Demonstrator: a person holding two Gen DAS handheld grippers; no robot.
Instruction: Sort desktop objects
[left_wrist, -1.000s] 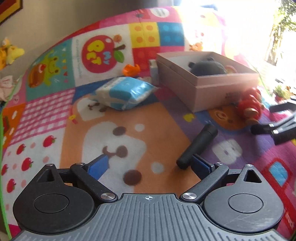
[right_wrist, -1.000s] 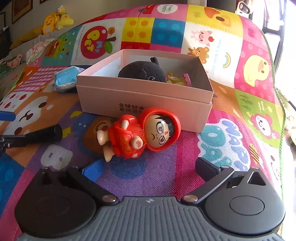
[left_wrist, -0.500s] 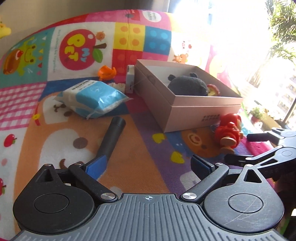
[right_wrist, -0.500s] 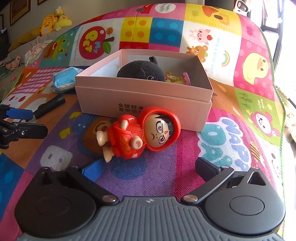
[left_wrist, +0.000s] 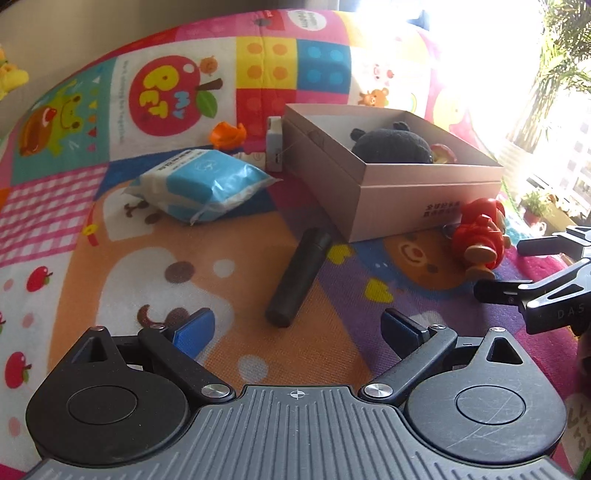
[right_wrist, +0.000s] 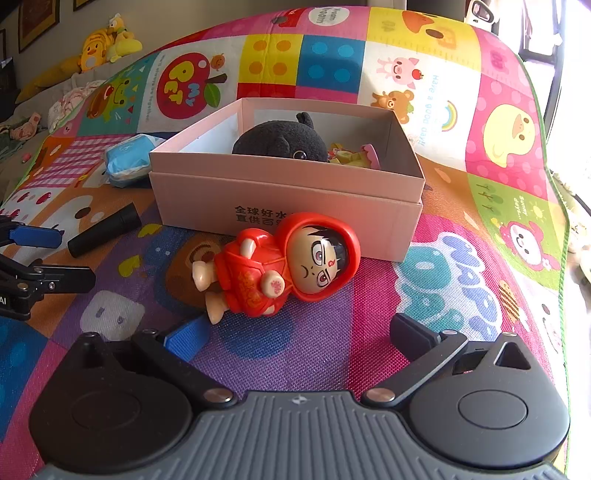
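The left gripper (left_wrist: 297, 326) has its fingers (left_wrist: 194, 328) spread wide with nothing between them. The black tube (left_wrist: 298, 277) lies on the mat (left_wrist: 332, 354) just past the fingertips, inside the line of the gap, running from near to far and tilted slightly right. Its far end almost meets the near left corner of the box (left_wrist: 413, 201).

The right gripper (right_wrist: 299, 334) also stands wide apart and empty. The red doll (right_wrist: 284, 271) lies on its side just beyond the fingers (right_wrist: 186, 338), closer to the left one. Its feet point near-left, and its hooded head rests against or just short of the box's near wall (right_wrist: 288, 206); I cannot tell which.

The box is open. A black plush (right_wrist: 280, 146) sits inside, and a small yellow and pink toy (right_wrist: 351, 155) lies to its right.

Left of the box, a blue tissue pack (left_wrist: 203, 184) lies on the mat. Farther back sits an orange toy (left_wrist: 228, 134), and a small white carton (left_wrist: 274, 147) stands against the box's far left corner.

In the right wrist view, the left gripper's fingers (right_wrist: 35, 236) show at the left edge, near the tube (right_wrist: 104, 230).
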